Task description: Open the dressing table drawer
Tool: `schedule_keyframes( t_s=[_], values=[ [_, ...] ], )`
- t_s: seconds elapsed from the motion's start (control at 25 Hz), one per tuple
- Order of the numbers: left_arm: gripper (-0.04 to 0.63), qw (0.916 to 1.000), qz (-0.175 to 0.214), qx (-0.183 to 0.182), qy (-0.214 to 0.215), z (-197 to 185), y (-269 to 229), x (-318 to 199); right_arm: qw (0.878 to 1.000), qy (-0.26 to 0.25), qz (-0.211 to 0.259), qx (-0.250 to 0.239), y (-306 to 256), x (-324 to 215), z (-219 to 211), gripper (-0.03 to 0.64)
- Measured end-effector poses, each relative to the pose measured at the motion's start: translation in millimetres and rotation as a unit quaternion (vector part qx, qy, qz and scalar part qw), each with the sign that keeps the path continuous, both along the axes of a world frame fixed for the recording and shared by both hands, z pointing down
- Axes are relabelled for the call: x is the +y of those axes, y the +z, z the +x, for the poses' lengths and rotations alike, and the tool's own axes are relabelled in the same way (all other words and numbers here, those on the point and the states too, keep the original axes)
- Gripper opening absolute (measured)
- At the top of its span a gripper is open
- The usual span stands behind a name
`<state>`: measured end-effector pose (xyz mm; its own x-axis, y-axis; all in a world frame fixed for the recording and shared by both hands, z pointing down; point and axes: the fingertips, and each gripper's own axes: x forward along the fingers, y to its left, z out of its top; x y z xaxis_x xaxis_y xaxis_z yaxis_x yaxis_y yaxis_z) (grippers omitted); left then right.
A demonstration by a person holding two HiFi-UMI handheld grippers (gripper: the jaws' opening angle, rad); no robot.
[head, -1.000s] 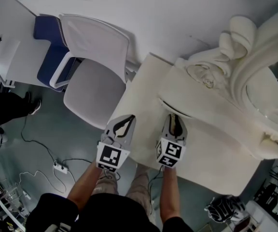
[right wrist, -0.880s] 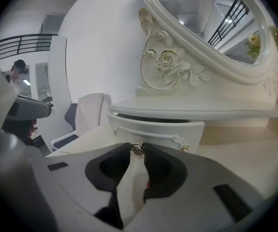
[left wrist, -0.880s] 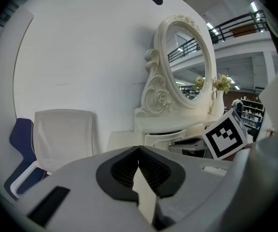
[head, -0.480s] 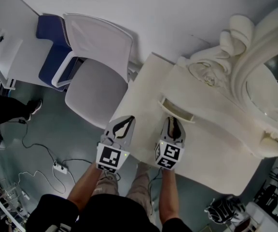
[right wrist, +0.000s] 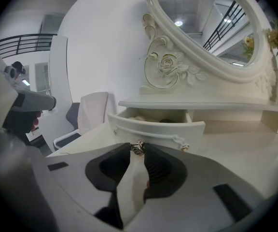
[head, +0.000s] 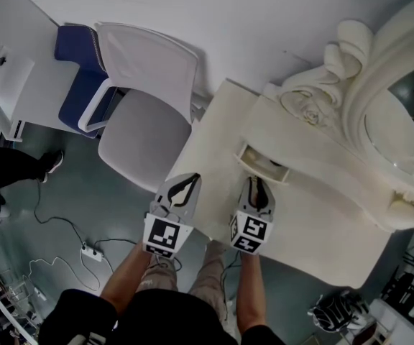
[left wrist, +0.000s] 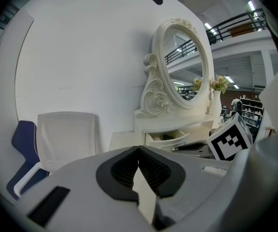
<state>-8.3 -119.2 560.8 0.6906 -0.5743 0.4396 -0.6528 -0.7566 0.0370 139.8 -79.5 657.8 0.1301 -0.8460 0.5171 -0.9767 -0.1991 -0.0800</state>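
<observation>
- Right gripper view: right hand-held gripper [right wrist: 138, 153] pinches the tiny knob [right wrist: 138, 148]; we could slip off.
- A skewed pull may jam our drawer [right wrist: 154, 128]; left hand-held gripper [left wrist: 138, 152] sits closed, empty.

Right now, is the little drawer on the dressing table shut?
No, the drawer stands pulled out from under the shelf, its inside showing, with the right gripper closed on its knob.

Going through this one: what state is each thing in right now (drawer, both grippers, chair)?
Drawer: partly pulled out, inside showing.
Right gripper: shut on drawer knob.
Left gripper: shut, holding nothing.
Chair: unoccupied, beside the table.
</observation>
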Motion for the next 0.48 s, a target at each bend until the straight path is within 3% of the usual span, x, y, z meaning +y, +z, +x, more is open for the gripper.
schedule_keyframes(
  t_s=[0.48],
  values=[
    [0.003, 0.9999, 0.006, -0.003, 0.013, 0.4, -4.0, 3.7, 1.0, 0.006, -0.001, -0.002, 0.6, 8.8, -5.4, 0.092]
  ],
)
